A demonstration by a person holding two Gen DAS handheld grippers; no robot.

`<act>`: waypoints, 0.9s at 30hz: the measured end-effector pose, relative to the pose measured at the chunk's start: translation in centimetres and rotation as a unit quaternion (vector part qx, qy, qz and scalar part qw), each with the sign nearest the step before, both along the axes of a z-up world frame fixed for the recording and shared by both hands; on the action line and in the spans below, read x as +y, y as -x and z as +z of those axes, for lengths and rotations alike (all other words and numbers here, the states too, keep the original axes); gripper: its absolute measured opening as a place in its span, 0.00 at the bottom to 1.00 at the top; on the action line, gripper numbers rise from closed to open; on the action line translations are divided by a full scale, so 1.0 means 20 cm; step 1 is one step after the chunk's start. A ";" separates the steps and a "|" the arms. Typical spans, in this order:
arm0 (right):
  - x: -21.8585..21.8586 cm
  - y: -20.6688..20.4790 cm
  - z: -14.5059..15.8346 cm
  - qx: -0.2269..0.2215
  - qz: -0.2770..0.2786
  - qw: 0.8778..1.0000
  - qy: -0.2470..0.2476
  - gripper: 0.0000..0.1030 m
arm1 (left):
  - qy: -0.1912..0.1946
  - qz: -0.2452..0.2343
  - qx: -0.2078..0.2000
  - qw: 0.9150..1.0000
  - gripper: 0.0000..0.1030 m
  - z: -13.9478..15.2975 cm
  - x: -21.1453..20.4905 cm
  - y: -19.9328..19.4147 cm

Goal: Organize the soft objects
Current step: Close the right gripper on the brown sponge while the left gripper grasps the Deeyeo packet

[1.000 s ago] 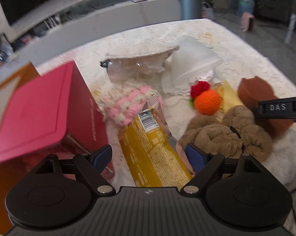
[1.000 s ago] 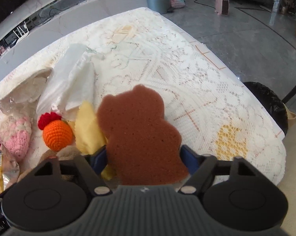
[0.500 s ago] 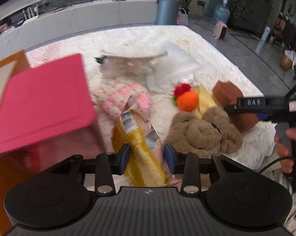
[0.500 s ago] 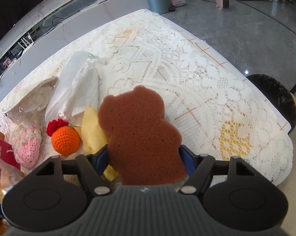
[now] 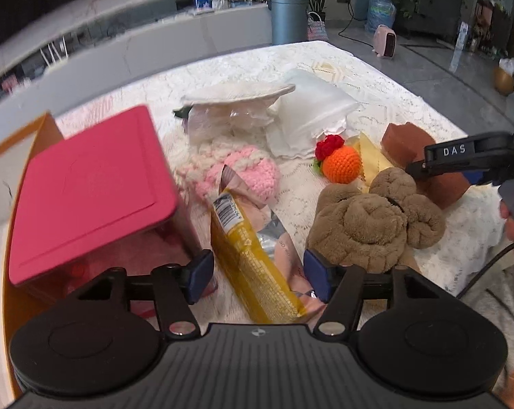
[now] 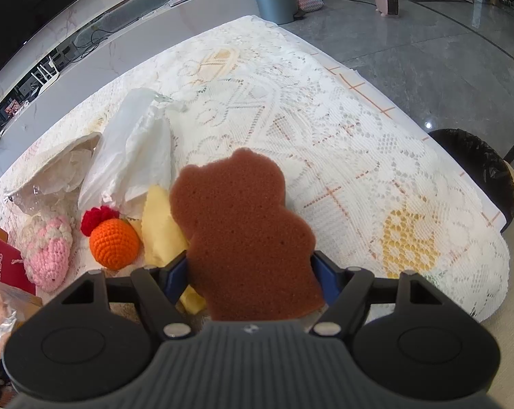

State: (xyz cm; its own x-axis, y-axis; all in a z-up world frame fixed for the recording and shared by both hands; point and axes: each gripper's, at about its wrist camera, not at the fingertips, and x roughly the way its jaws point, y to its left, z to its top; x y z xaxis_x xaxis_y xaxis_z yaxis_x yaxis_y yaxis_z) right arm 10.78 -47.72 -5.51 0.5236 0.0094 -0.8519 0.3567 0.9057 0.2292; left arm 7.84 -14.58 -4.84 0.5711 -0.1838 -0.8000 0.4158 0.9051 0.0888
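In the left wrist view, the left gripper (image 5: 257,272) has just been opening its jaws, and the yellow snack bag (image 5: 253,255) lies between them with gaps on both sides, so nothing is pinched. The bag probably got let go so it could rest flat on the lace tablecloth (image 5: 376,78). Beside it on the left is a red box (image 5: 83,191), and on the right a fluffy brown towel (image 5: 372,225) sits just next to the blue pad. Farther back are a pink knitted toy (image 5: 246,170) and an orange knitted ball (image 5: 342,164), all close together like a pile waiting to be sorted. In the right wrist view, the right gripper (image 6: 251,274) squeezes the brown bear sponge (image 6: 243,225) at its lower part, with a pad on each side. The sponge is held above the cloth, most likely so it can be carried away to its place. A yellow cloth (image 6: 161,231) lies under it, touching the orange ball.
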 end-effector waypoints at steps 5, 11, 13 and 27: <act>0.00 0.00 0.00 0.001 0.002 1.000 0.002 0.72 | -0.020 0.001 -0.010 1.000 0.67 -0.02 -0.07 0.02; -0.01 0.00 0.00 -0.002 0.000 1.000 -0.005 0.72 | -0.087 -0.001 -0.052 0.995 0.35 0.06 -0.01 0.15; -0.01 0.00 0.00 -0.002 0.000 1.000 -0.007 0.72 | -0.131 -0.006 -0.071 0.989 0.34 0.05 -0.01 0.19; -0.02 0.01 0.00 -0.005 -0.002 1.000 -0.014 0.72 | 0.026 0.079 0.019 0.996 0.16 -0.04 0.13 0.02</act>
